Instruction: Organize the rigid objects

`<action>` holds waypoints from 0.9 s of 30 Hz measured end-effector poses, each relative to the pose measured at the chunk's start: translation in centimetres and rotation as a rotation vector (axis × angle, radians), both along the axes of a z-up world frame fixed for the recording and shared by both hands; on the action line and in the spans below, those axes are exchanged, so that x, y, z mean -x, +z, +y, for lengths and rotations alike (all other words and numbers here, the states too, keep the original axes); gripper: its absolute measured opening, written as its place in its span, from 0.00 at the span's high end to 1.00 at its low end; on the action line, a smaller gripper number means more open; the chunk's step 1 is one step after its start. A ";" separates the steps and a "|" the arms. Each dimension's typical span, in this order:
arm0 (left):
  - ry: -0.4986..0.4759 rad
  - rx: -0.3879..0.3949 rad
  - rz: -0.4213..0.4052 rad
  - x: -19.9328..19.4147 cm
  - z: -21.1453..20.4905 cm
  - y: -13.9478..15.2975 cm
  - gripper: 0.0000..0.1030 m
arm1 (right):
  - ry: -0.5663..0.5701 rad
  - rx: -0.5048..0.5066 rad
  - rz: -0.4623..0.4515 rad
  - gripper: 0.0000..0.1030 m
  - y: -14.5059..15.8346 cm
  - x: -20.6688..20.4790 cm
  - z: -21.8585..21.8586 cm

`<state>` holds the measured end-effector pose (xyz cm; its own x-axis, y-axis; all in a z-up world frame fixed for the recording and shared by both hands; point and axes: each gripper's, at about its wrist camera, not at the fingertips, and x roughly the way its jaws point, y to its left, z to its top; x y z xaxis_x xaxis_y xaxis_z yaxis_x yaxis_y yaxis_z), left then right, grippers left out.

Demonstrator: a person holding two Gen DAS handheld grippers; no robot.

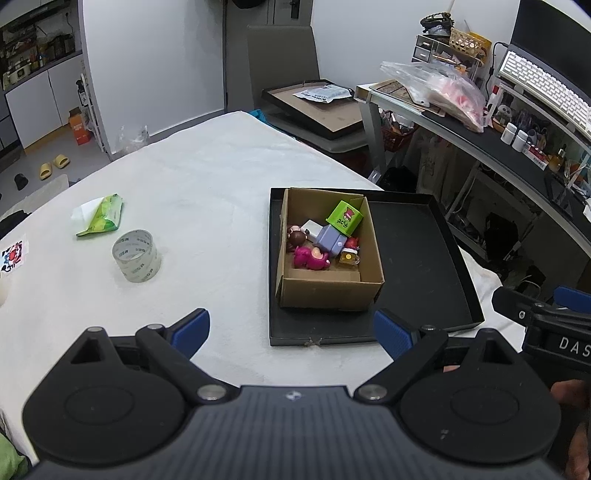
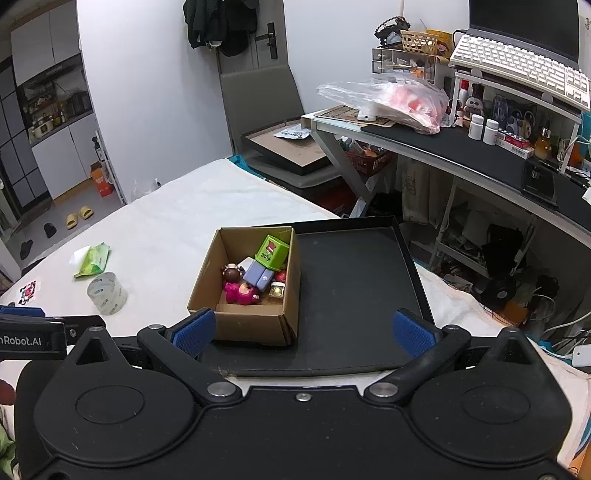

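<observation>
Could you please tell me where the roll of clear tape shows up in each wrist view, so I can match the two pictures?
Left wrist view: the roll of clear tape stands on the white table cover at left of centre, just below the green packet.
Right wrist view: the tape is at far left, again just below the packet.
Shared landmark: the cardboard box of toys, to the tape's right.

White walls [image 2: 155,92] close the room beyond the fingers, with a door [image 2: 271,33] and dark clothes [image 2: 218,26] hung beside it. A grey chair [image 2: 258,107] stands ahead past the white-clothed counter [image 2: 177,221]. Right of the fingers runs a cluttered desk [image 2: 443,140] carrying a keyboard [image 2: 517,70] and monitor [image 2: 524,26]. Far left are white cabinets [image 2: 55,158], open shelves [image 2: 55,107] and yellow slippers [image 2: 79,217] on the grey floor [image 2: 55,218].
</observation>
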<state>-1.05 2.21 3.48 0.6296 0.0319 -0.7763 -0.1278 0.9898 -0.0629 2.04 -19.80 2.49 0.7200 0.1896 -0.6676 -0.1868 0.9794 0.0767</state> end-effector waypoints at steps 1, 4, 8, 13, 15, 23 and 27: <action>-0.002 -0.001 0.001 0.0 0.0 0.0 0.08 | -0.003 0.003 0.001 0.00 0.0 0.0 0.0; -0.007 -0.006 0.003 0.0 -0.1 -0.2 0.08 | -0.010 0.007 0.005 0.00 -0.1 -0.1 -0.1; -0.007 -0.009 0.004 -0.1 -0.4 -0.1 0.08 | -0.017 0.002 0.007 0.00 -0.1 -0.1 -0.4; -0.008 -0.008 0.005 -0.1 -0.4 -0.1 0.08 | -0.015 -0.003 0.010 0.00 -0.1 -0.1 -0.5; -0.007 -0.008 0.006 -0.1 -0.4 -0.1 0.08 | -0.014 0.005 0.012 0.00 -0.1 -0.1 -0.6; -0.009 -0.009 0.004 -0.1 -0.4 -0.1 0.08 | -0.029 0.014 0.011 0.00 -0.1 0.0 -1.0; -0.008 -0.009 0.005 -0.2 -0.5 -0.1 0.08 | -0.027 0.029 0.011 0.00 0.0 0.1 -0.9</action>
<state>-0.89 1.73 3.40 0.6262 0.0342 -0.7789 -0.1204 0.9913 -0.0532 1.94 -20.67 2.45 0.7174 0.1506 -0.6802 -0.1592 0.9860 0.0504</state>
